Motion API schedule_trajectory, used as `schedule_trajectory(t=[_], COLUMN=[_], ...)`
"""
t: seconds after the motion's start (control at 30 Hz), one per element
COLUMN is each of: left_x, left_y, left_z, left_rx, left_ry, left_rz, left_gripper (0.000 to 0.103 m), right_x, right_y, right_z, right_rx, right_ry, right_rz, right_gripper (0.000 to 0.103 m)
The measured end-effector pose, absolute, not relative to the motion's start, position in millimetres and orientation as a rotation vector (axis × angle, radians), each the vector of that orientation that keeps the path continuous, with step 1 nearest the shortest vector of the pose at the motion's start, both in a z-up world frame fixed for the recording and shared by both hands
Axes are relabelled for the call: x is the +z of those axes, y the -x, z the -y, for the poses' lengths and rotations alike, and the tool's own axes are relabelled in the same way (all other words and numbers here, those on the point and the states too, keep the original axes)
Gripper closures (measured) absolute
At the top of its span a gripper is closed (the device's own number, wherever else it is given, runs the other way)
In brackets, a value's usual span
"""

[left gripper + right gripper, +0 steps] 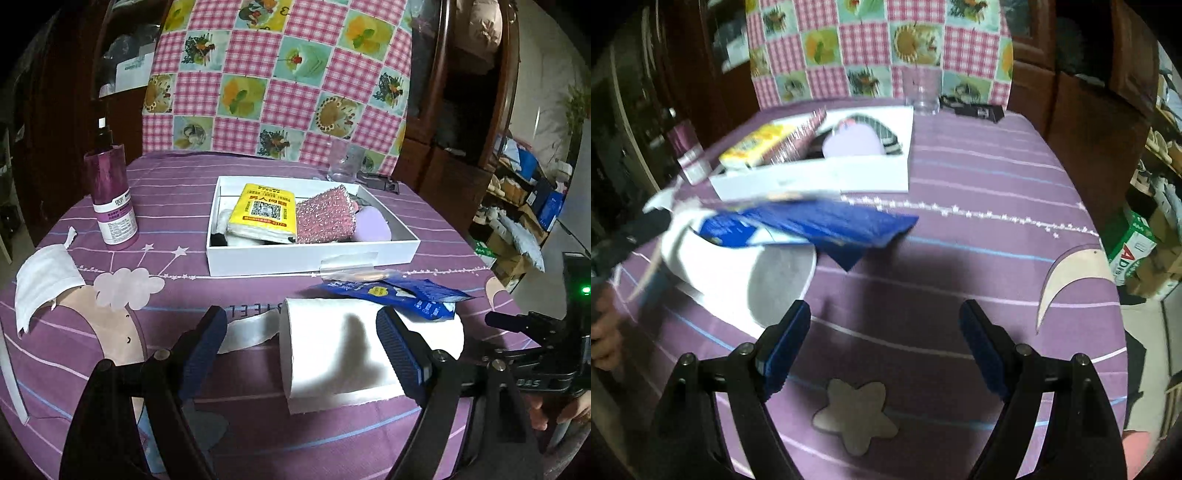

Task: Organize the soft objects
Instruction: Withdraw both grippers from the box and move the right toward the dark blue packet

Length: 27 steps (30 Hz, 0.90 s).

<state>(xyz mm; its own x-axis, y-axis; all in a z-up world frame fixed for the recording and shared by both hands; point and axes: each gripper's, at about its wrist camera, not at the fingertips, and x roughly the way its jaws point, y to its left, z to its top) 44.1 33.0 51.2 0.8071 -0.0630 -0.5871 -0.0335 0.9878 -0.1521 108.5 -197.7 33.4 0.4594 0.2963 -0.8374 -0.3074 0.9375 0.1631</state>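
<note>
A white toilet paper roll (332, 350) lies on its side on the purple tablecloth, a blue plastic pack (402, 293) resting on its far end. My left gripper (301, 339) is open, its blue pads on either side of the roll without pressing it. Behind stands a white box (295, 254) holding a yellow tissue pack (264, 212), a pink glittery sponge (325, 216) and a lilac soft piece (373, 227). In the right wrist view the roll (738, 273) and blue pack (820, 225) sit to the upper left of my open, empty right gripper (882, 328).
A purple spray bottle (110, 195) stands at the left, a folded white cloth (44, 280) near the left table edge. A clear glass (345, 160) and a black object (380, 181) are behind the box. Cluttered shelves and cartons lie beyond the table's right edge.
</note>
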Motion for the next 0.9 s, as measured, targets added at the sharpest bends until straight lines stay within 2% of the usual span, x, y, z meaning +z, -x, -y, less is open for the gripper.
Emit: schedule_trajectory(t=[0.07,0.17,0.23,0.9], left_x=[49.2,45.9,43.4,43.3], left_y=[-45.1,-46.9,-47.8,-43.6], left_z=[-30.8,-27.1,-25.2,-14.8], left_rx=[-0.025,-0.026,-0.029,-0.014], left_ry=[0.155,0.135,0.128,0.079], left_rz=[-0.646,-0.670,-0.686,-0.674], left_gripper=[0.019,0.019,0.019,0.019], right_x=[25.6,18.4,15.7,13.5], right_y=[-111.7,-116.0,-116.3,-117.3], right_z=[195.0,195.9,195.4,196.2], right_rx=[0.328,0.322,0.311,0.304], right_ry=[0.056,0.053,0.066,0.063], right_rz=[-1.041,-1.069,-1.081,-1.089], right_gripper=[0.020,0.013,0.000,0.000])
